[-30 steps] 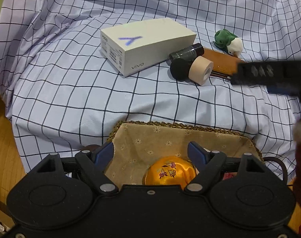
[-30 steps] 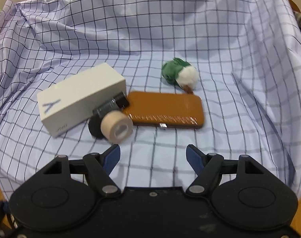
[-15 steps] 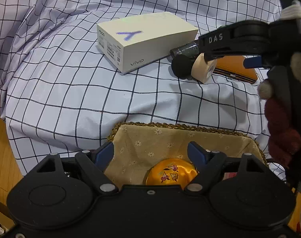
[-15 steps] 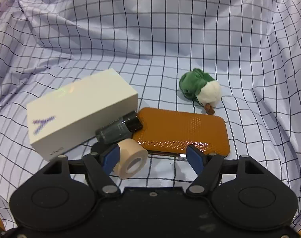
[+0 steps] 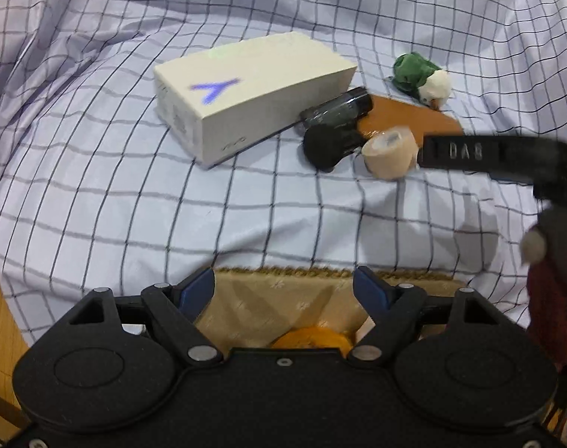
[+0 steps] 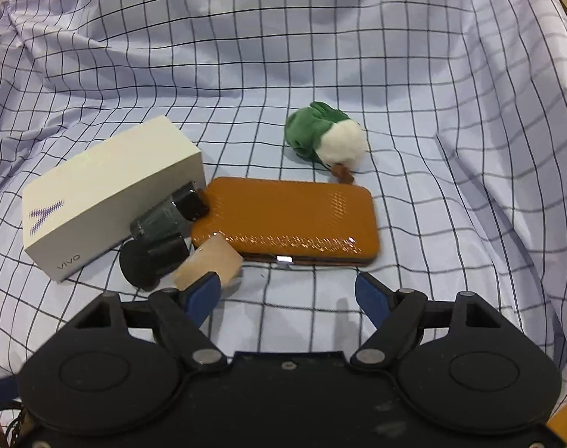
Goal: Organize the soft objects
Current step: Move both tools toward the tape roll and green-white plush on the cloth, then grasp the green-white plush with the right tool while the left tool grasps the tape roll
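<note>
A green and white plush bird (image 6: 326, 138) lies on the checked cloth beyond an orange case (image 6: 289, 220); it also shows in the left wrist view (image 5: 421, 76). My right gripper (image 6: 289, 296) is open and empty, low over the cloth just in front of the case. My left gripper (image 5: 283, 291) is open and empty above a fabric-lined wicker basket (image 5: 283, 298) that holds an orange ball (image 5: 313, 338). The right gripper's black body (image 5: 481, 153) crosses the left wrist view at the right.
A white vivo box (image 6: 108, 194), a dark bottle (image 6: 169, 214), a black round-headed brush (image 6: 149, 261) and a beige tape roll (image 6: 210, 263) lie left of the case. The checked cloth (image 6: 451, 224) rises in folds behind and at the sides.
My right gripper has moved in closer to the orange case and the plush bird. My left gripper has drawn back, so less of the basket and ball shows. Both stay open.
</note>
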A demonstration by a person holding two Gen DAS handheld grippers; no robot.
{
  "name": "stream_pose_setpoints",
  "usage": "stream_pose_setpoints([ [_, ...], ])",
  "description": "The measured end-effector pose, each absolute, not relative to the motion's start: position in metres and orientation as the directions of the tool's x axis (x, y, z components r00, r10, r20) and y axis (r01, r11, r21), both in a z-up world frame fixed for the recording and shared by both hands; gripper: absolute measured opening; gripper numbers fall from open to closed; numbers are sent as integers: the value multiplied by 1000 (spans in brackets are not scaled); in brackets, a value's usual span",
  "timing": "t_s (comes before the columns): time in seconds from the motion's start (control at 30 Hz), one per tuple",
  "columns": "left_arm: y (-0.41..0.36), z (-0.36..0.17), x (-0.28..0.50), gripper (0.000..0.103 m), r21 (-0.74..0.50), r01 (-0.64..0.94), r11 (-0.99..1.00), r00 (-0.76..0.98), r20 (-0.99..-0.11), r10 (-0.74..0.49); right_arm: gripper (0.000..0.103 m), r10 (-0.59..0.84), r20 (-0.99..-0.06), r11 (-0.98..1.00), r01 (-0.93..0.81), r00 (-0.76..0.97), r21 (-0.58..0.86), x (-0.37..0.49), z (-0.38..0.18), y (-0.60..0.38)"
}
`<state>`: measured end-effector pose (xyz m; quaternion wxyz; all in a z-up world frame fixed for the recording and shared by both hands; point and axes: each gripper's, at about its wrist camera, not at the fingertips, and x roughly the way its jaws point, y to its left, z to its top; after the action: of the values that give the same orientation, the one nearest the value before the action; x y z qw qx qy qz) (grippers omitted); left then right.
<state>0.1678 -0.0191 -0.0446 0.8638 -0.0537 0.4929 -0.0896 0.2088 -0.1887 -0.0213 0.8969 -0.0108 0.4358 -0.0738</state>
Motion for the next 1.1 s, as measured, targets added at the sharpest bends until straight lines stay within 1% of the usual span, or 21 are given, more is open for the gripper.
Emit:
stream_pose_setpoints([
  [0.27,-44,-37,195,77,-175,177,969,507,-827,-242,78,-124,-775,987,154,620,-35,200,-18,-207],
  [0.5,-74,-36,219,77,-182,250,951,503,-815,-288,78,-145,-763,979,203,630,-18,200,-12,-235],
  [0.77,-97,-44,243,77,-220,275,936,493,-803,-334,78,-171,-754,970,241,634,-18,209,-12,-262],
  [1.1,-110,-55,260,76,-235,291,927,472,-808,-353,78,-178,-753,968,249,633,-20,227,-19,-273],
])
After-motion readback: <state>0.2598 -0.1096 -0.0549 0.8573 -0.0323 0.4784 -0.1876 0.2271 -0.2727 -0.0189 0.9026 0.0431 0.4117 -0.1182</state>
